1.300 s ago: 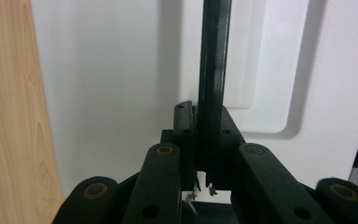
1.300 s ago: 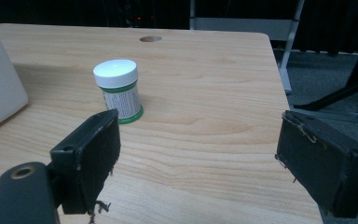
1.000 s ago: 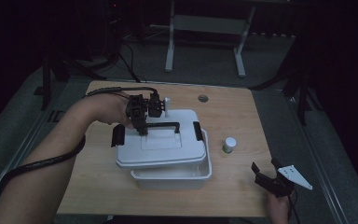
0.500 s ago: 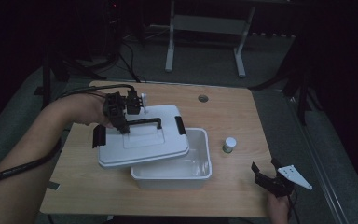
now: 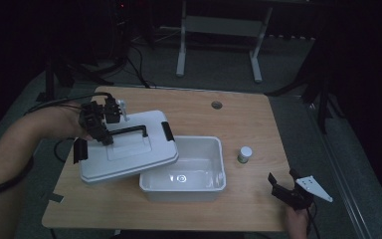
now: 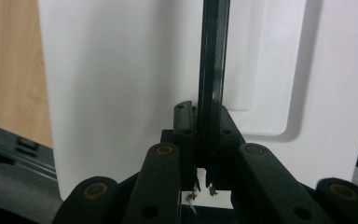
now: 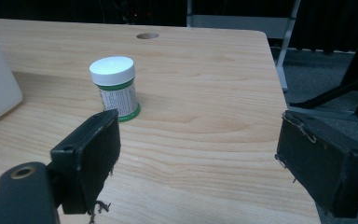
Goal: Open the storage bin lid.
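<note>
My left gripper (image 5: pixel 103 133) is shut on the black handle (image 5: pixel 127 131) of a white lid (image 5: pixel 129 154) and holds the lid tilted over the left end of the open white bin (image 5: pixel 214 169). Seen from the left gripper view, the handle (image 6: pixel 213 70) runs straight up between the closed jaws of the left gripper (image 6: pixel 204 135), against the white lid (image 6: pixel 121 84). A small white-capped jar with a green label (image 5: pixel 244 154) stands to the right of the bin. My right gripper (image 5: pixel 284 185) rests open near the table's front right corner. The right gripper view has the jar (image 7: pixel 115 87) standing ahead of the spread jaws of the right gripper (image 7: pixel 200 163).
The wooden table (image 5: pixel 199 112) has a round cable hole (image 5: pixel 216 105) at the back. A piece of dark tape (image 5: pixel 55 197) lies near the front left edge. A metal stand (image 5: pixel 219 30) and cables sit on the floor behind the table.
The left gripper has carried the lid off the bin and leftward, uncovering most of the bin's inside. The right gripper has stayed put.
</note>
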### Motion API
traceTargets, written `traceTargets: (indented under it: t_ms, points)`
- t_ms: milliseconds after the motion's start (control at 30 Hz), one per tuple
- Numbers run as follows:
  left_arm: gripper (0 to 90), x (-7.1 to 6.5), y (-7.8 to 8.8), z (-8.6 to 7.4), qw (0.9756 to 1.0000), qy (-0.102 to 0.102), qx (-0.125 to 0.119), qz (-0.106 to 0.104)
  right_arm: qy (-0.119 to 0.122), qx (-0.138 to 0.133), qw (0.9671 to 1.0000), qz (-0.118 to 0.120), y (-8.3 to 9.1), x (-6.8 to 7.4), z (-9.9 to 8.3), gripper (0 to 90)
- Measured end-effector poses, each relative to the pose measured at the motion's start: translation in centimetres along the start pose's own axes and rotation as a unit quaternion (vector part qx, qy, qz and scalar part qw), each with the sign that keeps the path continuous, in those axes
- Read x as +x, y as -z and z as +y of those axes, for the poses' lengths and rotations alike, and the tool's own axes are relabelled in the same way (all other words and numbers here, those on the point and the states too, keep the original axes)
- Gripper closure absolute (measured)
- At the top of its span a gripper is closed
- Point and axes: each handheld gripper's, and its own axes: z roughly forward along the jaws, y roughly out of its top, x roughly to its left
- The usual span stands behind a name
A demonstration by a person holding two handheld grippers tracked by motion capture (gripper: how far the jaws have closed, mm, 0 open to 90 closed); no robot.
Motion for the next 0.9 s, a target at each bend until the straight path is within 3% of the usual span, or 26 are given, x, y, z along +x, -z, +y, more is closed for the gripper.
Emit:
traceTargets:
  t_ms: [233, 533, 700, 900]
  points:
    - [83.6, 0.6, -0.5, -2.8, 0.9994, 0.034, 0.005, -0.003, 0.003, 0.001, 1.0, -0.001, 0.0, 0.0, 0.0, 13.1]
    - [83.6, 1.3, -0.4, -6.5, 0.997, 0.076, -0.009, 0.012, 0.005, 0.002, 1.0, -0.001, -0.1, 0.1, 0.0, 13.1]
    - [83.6, 1.5, -1.3, -8.3, 0.9953, 0.094, -0.008, 0.024, 0.006, 0.003, 1.0, -0.001, -0.1, 0.1, 0.0, 13.1]
    - [83.6, 1.9, -2.9, -10.0, 0.9933, 0.114, -0.004, 0.018, 0.006, 0.004, 1.0, -0.002, -0.1, 0.1, 0.0, 13.2]
